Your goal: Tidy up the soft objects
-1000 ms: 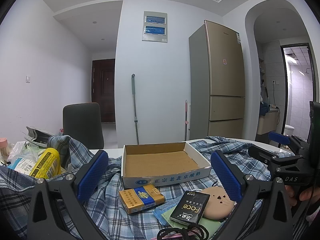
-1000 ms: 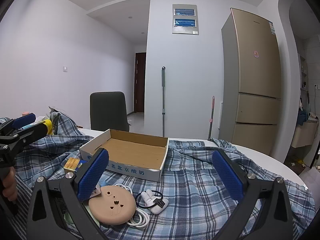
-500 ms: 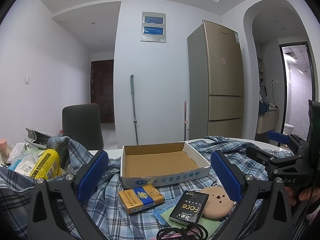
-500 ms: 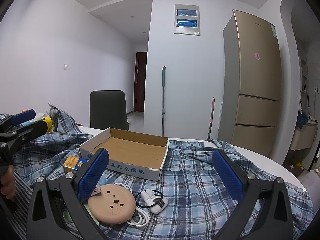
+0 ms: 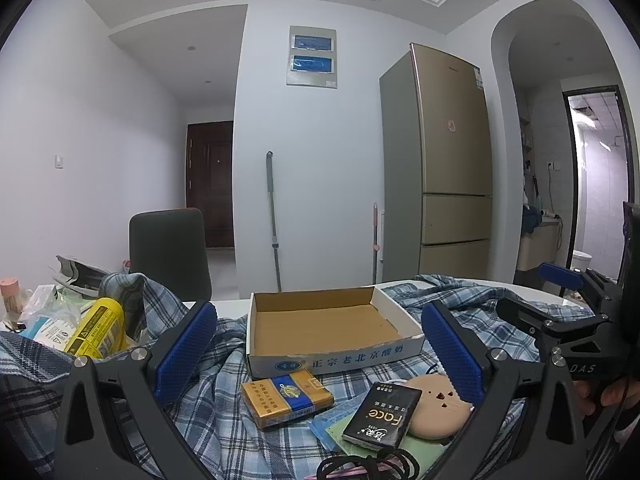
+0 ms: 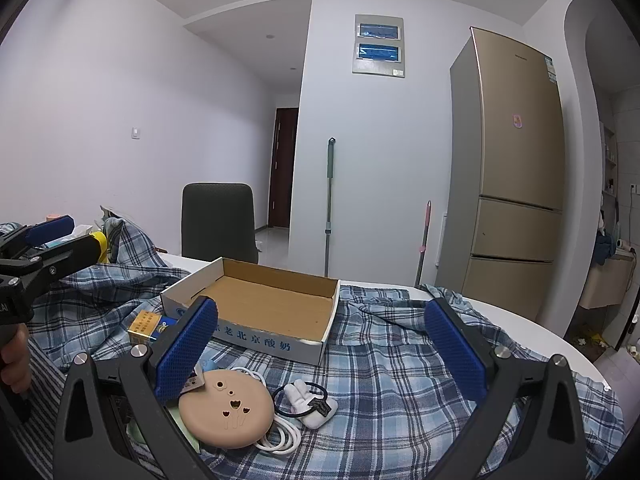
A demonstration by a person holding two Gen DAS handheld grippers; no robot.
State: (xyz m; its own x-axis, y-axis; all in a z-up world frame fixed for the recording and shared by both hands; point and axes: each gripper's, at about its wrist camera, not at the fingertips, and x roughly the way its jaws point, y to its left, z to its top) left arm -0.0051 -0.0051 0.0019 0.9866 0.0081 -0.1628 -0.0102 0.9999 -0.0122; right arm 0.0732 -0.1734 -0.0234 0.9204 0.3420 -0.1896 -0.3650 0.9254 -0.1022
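Note:
A blue plaid shirt [image 6: 384, 364] lies spread and rumpled over the table; it also shows in the left wrist view [image 5: 224, 364]. An empty cardboard tray [image 5: 324, 324] sits on it, also in the right wrist view [image 6: 272, 300]. My left gripper [image 5: 320, 352] is open and empty, above a yellow-blue cigarette pack [image 5: 286, 398] and a black tissue pack [image 5: 382, 414]. My right gripper [image 6: 320, 348] is open and empty, above a tan round disc [image 6: 226, 408], a white cable [image 6: 280, 436] and a small white pouch with a hair tie [image 6: 308, 400].
A yellow bottle [image 5: 98, 330] and plastic packets [image 5: 44, 316] lie at the left. A dark chair [image 5: 168, 252] stands behind the table. A fridge [image 5: 448, 168] and mop handles [image 5: 273, 216] are along the far wall. The white table edge [image 6: 560, 344] shows at the right.
Both grippers have barely shifted; the views have drifted slightly. Nothing was taken hold of or let go.

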